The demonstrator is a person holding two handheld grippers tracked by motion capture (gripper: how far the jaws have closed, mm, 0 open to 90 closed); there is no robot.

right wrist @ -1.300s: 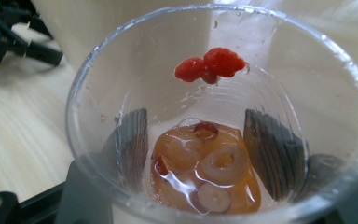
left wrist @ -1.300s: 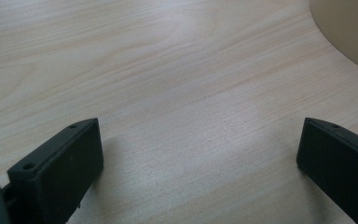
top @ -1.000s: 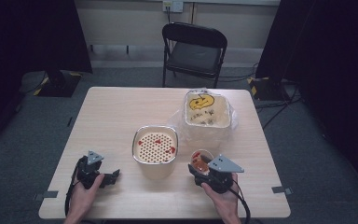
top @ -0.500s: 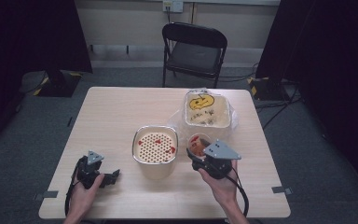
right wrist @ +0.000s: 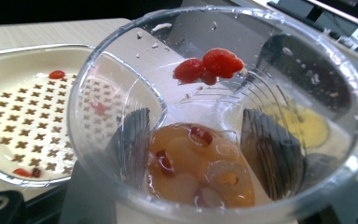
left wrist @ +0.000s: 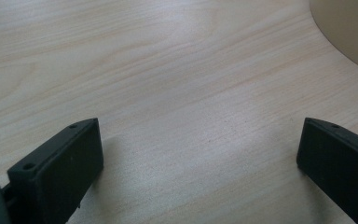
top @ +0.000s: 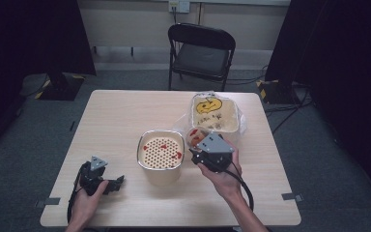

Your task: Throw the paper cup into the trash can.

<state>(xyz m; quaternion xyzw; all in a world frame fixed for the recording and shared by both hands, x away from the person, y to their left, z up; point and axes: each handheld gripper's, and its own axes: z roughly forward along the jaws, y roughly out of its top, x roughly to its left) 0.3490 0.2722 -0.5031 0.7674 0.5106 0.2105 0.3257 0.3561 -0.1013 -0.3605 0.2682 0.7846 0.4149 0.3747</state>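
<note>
My right gripper [top: 196, 146] is shut on a clear plastic cup [top: 196, 137], held tilted just right of the cream strainer bowl [top: 160, 153]. In the right gripper view the cup [right wrist: 214, 93] holds pale fruit pieces and red berries [right wrist: 209, 65] stuck to its wall, with my right gripper [right wrist: 203, 154] showing through the plastic on both sides. The strainer bowl [right wrist: 23, 116] lies to the left with a few red bits on it. My left gripper [top: 117, 182] rests open on the table near the front left; in its own view the left gripper [left wrist: 196, 154] has bare wood between its jaws.
A cream container with a yellow pumpkin drawing [top: 214, 113] sits in a clear bag behind the cup. A black folding chair [top: 200, 50] stands beyond the wooden table [top: 116, 121]. The bowl's wall [left wrist: 349, 32] shows at the top right of the left gripper view.
My right gripper has carried the cup up and away from the front edge, to beside the strainer bowl's right rim. The left gripper has stayed put.
</note>
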